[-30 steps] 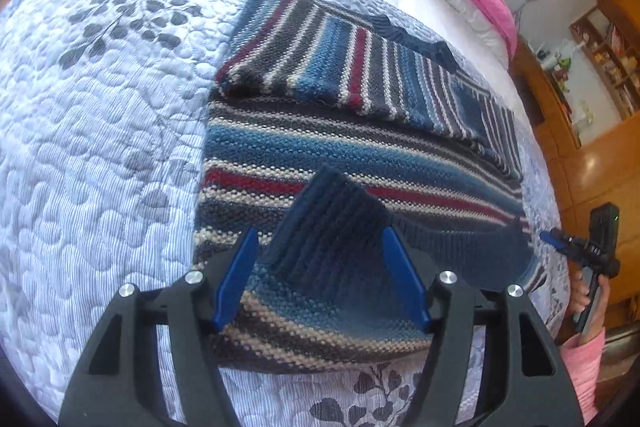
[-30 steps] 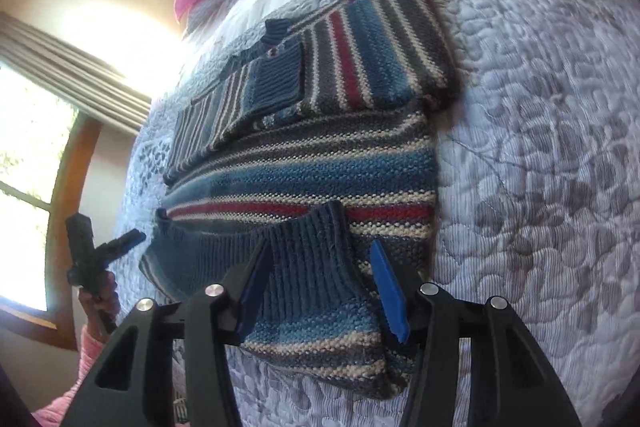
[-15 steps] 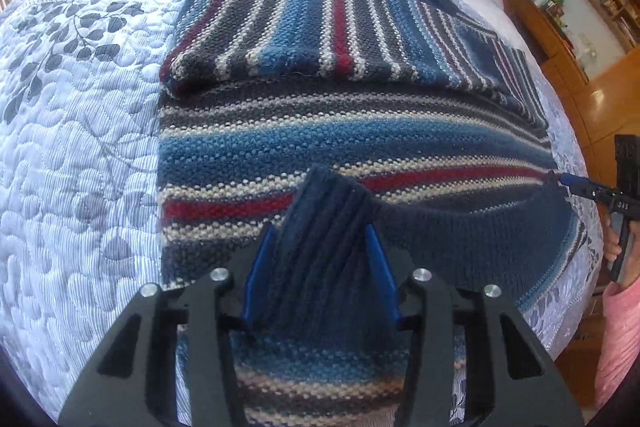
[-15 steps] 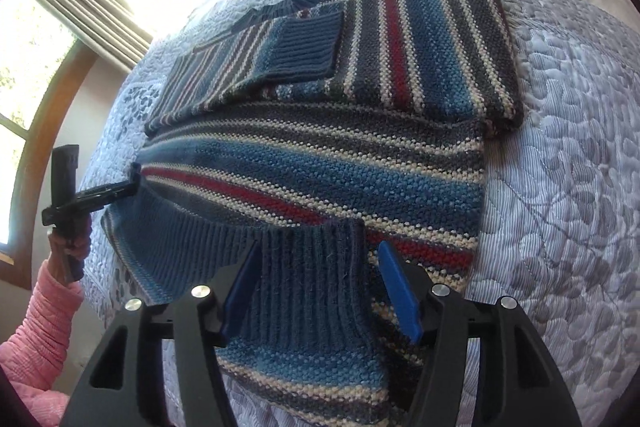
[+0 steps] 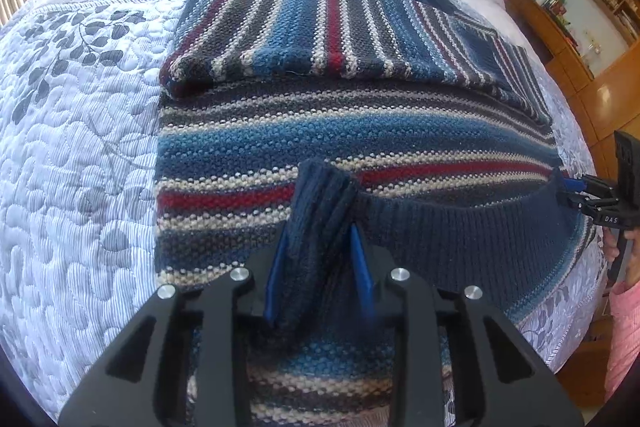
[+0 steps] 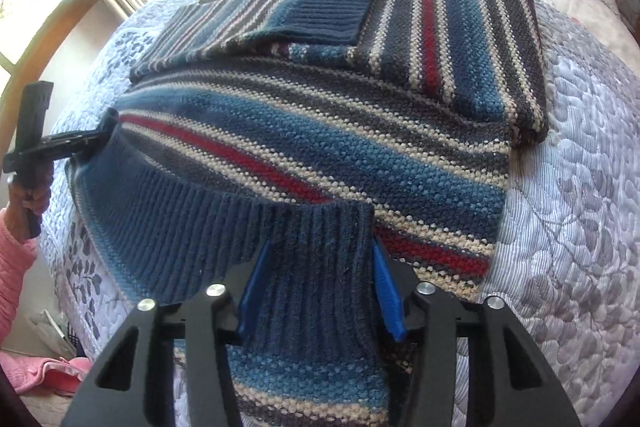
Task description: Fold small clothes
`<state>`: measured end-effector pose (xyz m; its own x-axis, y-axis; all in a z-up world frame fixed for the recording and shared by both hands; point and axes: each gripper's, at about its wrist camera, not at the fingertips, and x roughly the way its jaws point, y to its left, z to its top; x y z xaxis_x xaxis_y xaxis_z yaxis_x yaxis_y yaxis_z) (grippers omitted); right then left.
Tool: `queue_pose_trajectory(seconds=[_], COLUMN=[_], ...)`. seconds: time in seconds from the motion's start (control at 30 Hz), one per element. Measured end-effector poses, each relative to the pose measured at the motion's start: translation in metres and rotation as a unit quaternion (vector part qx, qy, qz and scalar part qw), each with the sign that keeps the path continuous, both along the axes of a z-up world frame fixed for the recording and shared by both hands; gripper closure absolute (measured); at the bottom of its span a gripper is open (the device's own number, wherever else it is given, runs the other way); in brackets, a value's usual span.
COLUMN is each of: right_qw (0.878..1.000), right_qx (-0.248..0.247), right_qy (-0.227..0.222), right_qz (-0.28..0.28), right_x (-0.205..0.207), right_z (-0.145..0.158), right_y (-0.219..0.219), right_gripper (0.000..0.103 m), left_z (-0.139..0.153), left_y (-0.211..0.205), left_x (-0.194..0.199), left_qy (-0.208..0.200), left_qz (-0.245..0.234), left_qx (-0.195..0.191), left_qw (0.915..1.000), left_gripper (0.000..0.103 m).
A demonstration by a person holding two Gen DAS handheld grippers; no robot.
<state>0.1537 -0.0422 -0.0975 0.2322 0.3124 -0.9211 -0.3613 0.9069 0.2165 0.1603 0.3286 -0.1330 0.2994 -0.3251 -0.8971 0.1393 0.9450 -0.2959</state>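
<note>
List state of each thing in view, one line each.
left gripper: shut on the ribbed hem.
right gripper: shut on the ribbed hem.
striped sweater: flat on the quilt, sleeves folded across the chest.
ribbed hem: lifted off the sweater body at both corners.

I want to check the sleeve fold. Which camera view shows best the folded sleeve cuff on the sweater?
The right wrist view shows it best: the ribbed navy cuff lies flat across the striped sweater, fully visible. In the left wrist view only a foreshortened part of the cuff shows, far off near the sweater's edge.
</note>
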Motion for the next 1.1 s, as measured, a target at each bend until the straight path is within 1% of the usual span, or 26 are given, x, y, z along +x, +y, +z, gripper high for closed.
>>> queue_pose_trajectory(seconds=[0.03,0.07,0.1,0.17,0.27,0.37,0.4,0.47,0.53,0.6,0.67,0.73,0.87,1.0,1.1], right_qw=[1.0,1.0,1.0,0.999,0.998,0.996,0.995,0.996,0.997,0.997,0.996,0.994,0.991,0.986,0.984], right_qx=[-0.001,0.006,0.019,0.027,0.043,0.075,0.078,0.07,0.059,0.062,0.075,0.086,0.094,0.094,0.087], right_qy=[-0.003,-0.001,0.003,-0.013,-0.032,-0.046,-0.048,-0.047,-0.038,-0.03,-0.032,-0.04,-0.072,-0.099,-0.113], right_qz=[0.0,-0.004,-0.01,-0.014,-0.02,-0.03,-0.031,-0.032,-0.035,-0.041,-0.048,-0.054,-0.068,-0.092,-0.109], right_x=[-0.001,-0.002,-0.004,-0.012,-0.024,-0.033,-0.035,-0.036,-0.034,-0.032,-0.03,-0.024,-0.002,0.037,0.074], right_z=[0.001,0.003,0.005,0.015,0.031,0.048,0.051,0.051,0.048,0.045,0.049,0.057,0.089,0.12,0.136], right_y=[0.0,-0.001,-0.002,-0.005,-0.01,-0.017,-0.018,-0.019,-0.015,-0.017,-0.023,-0.026,-0.03,-0.034,-0.035], right_gripper=[0.073,0.091,0.091,0.091,0.091,0.091,0.091,0.091,0.091,0.091,0.092,0.092,0.092,0.092,0.092], left_z=[0.0,0.0,0.002,0.008,0.023,0.04,0.044,0.049,0.05,0.05,0.055,0.065,0.092,0.117,0.132], left_y=[0.0,0.0,0.0,0.001,0.005,0.007,0.008,0.007,0.004,0.003,0.002,0.002,0.001,0.001,-0.002], left_x=[0.0,-0.001,-0.003,-0.007,-0.019,-0.031,-0.035,-0.039,-0.041,-0.042,-0.041,-0.035,-0.01,0.033,0.07], left_qy=[0.001,0.001,-0.001,-0.007,-0.023,-0.046,-0.054,-0.064,-0.064,-0.062,-0.068,-0.079,-0.109,-0.136,-0.158], left_qz=[0.005,0.009,0.01,0.015,0.02,0.027,0.028,0.027,0.022,0.021,0.022,0.026,0.04,0.064,0.079], left_qx=[0.0,0.0,-0.001,0.002,-0.02,-0.031,-0.032,-0.025,-0.017,-0.014,-0.014,-0.012,-0.011,-0.011,-0.006], left_qw=[1.0,1.0,0.9999,0.9999,0.9993,0.9981,0.9976,0.9973,0.9976,0.9978,0.9974,0.9964,0.9932,0.9887,0.9843], left_gripper=[0.074,0.079,0.083,0.093,0.094,0.094,0.094,0.094,0.094,0.094,0.094,0.094,0.094,0.094,0.094])
